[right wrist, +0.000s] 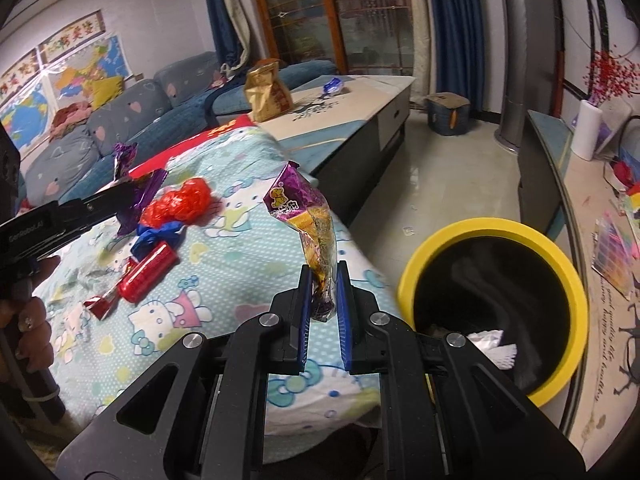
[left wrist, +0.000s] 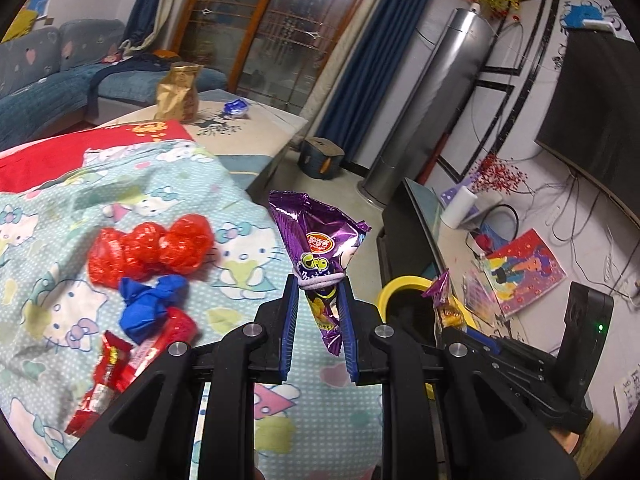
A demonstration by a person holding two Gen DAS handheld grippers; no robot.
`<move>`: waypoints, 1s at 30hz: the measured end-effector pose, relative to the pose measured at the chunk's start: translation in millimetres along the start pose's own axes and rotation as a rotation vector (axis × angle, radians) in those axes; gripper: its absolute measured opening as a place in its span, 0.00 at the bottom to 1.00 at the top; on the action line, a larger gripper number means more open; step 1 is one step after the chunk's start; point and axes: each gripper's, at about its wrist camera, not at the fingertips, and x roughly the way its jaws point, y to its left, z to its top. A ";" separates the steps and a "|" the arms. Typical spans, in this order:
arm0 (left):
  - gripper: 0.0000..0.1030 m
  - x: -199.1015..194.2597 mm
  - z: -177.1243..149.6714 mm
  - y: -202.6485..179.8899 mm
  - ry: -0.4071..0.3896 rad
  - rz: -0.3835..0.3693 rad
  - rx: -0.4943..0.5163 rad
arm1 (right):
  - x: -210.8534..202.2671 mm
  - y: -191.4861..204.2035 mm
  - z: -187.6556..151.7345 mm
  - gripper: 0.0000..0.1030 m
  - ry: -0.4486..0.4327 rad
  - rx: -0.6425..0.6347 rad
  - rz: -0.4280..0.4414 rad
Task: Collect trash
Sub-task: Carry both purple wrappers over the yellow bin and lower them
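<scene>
My left gripper (left wrist: 319, 280) is shut on a purple snack bag (left wrist: 320, 240) and holds it upright above the Hello Kitty cloth (left wrist: 248, 248). My right gripper (right wrist: 324, 270) is shut on a purple and yellow snack wrapper (right wrist: 308, 216), held above the cloth's edge, left of the yellow-rimmed black bin (right wrist: 496, 304). The bin (left wrist: 404, 292) also shows in the left wrist view, beyond my right gripper. On the cloth lie a crumpled red wrapper (left wrist: 152, 248), a blue wrapper (left wrist: 150, 304) and a red candy wrapper (left wrist: 120, 364). White paper (right wrist: 494, 346) lies inside the bin.
A gold bag (left wrist: 178, 92) and a blue wrapper (left wrist: 237, 107) sit on the low table (left wrist: 256, 132) beyond the cloth. A sofa (right wrist: 120, 120) is at the left. A TV stand (left wrist: 424, 216) with clutter runs along the right. A grey stool (right wrist: 446, 114) stands on the floor.
</scene>
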 end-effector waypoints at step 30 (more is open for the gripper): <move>0.19 42.1 -23.7 -99.0 0.101 -0.148 0.201 | -36.1 -101.7 -11.1 0.08 -0.048 0.169 -0.204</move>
